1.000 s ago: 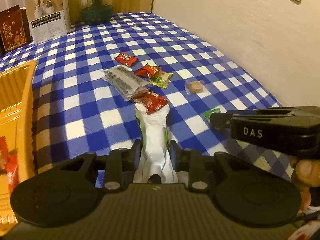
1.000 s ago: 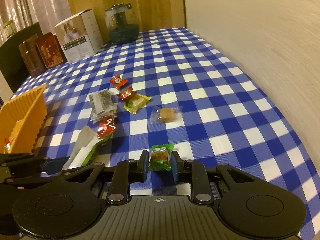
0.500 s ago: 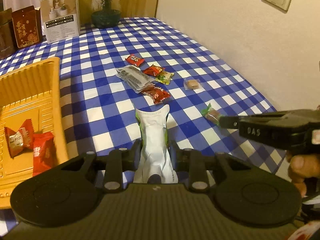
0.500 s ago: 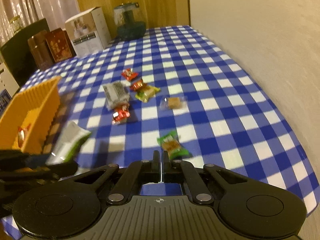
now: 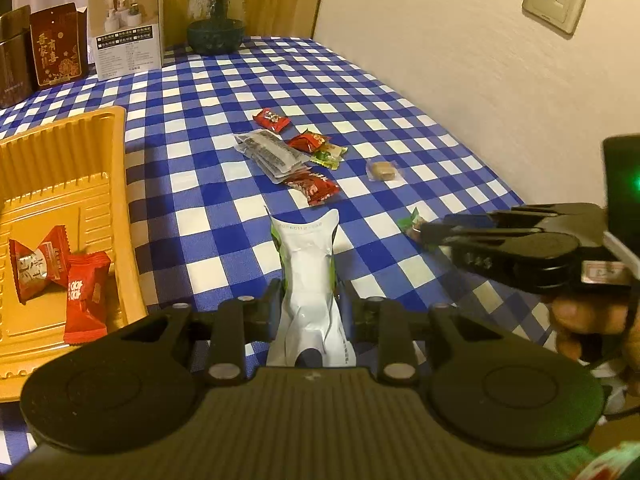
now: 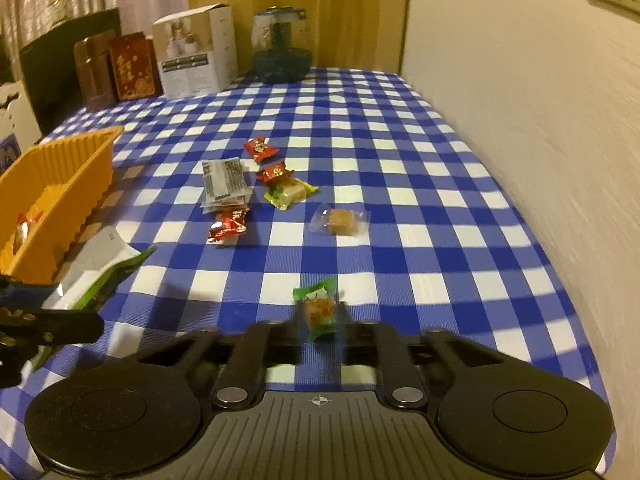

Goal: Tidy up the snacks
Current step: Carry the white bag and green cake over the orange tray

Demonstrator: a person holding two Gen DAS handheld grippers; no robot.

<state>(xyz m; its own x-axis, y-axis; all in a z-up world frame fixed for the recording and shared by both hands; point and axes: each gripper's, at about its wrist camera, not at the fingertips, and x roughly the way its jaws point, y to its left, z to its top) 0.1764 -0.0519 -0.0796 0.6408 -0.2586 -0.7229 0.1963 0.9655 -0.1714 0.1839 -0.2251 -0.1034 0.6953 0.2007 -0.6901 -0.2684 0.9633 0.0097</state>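
My left gripper (image 5: 310, 292) is shut on a white and green pouch (image 5: 306, 248), held above the checked cloth just right of the orange tray (image 5: 120, 168). Two red candies (image 5: 38, 264) lie in that tray. The jaws of my right gripper (image 6: 319, 320) are opening. A green-wrapped candy (image 6: 318, 310) lies on the cloth between its blurred fingers, and they do not press on it. Farther out lie loose snacks: grey sachets (image 6: 224, 180), three red candies (image 6: 260, 148), a yellow-green sweet (image 6: 290, 192) and a clear-wrapped brown cube (image 6: 340, 220).
Boxes (image 5: 126, 28) and a dark glass jar (image 5: 216, 16) stand along the table's far edge. A pale wall (image 5: 480, 80) with a socket runs close along the right edge. A hand (image 5: 592, 320) holds the right gripper at the lower right.
The left gripper rose with the pouch and the tray came further into its view. The right gripper lost the green candy, shut empty beside it, and now spreads around it.
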